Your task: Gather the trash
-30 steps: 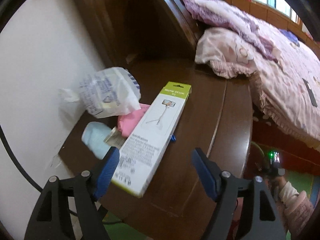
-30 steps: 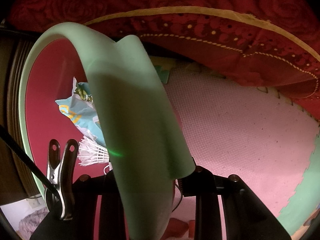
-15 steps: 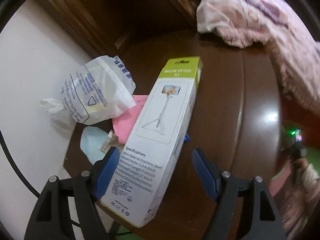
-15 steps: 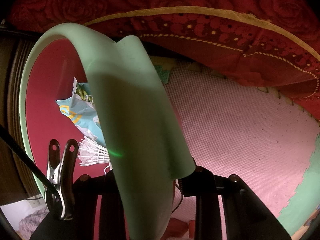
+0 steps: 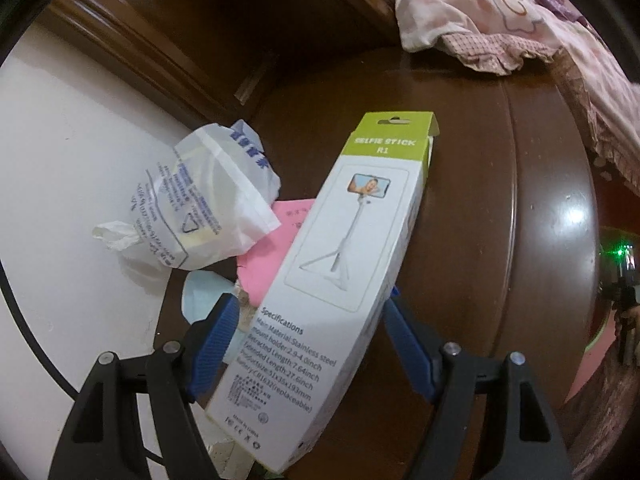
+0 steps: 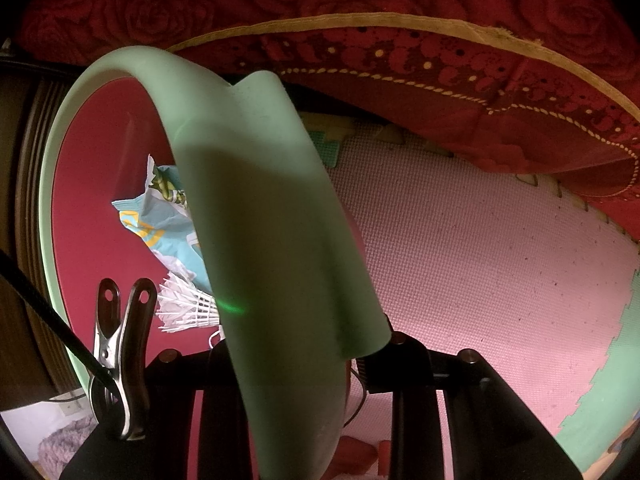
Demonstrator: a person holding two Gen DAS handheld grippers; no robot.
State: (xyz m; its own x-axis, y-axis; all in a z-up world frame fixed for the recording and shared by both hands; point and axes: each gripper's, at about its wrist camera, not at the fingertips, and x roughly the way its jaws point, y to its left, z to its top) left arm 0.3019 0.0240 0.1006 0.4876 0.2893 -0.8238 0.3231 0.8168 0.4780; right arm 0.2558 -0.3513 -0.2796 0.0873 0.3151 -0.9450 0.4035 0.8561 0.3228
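Two grippers are at work. The left gripper [image 5: 308, 332] stands wide, its blue pads on either side of the near end of a white box [image 5: 340, 280] with a green top (it reads "SELFIE STICK R1"); whether the pads press the box I cannot tell, since it hides the right pad's face. The box lies slantwise on a dark wooden nightstand [image 5: 500, 220], its near end sticking out past the front edge. Toward the left edge, by the white wall [image 5: 60, 160], sits a crumpled white plastic bag [image 5: 200, 208] with blue print, resting on a pink paper [image 5: 276, 248] that runs under the box. A pale blue wad [image 5: 200, 296] lies at the front left corner, just beside the left pad. A pink bedspread [image 5: 520, 12] hangs over the far right corner.

The right gripper [image 6: 304, 360] is narrow, clamped on the pale green rim of a red bin [image 6: 100, 220]. Inside the bin lie a light blue wrapper [image 6: 160, 216] and a white shuttlecock [image 6: 188, 308], touching. The bin stands on a pink floor mat [image 6: 480, 260], near a red rose-patterned bed skirt [image 6: 440, 92].
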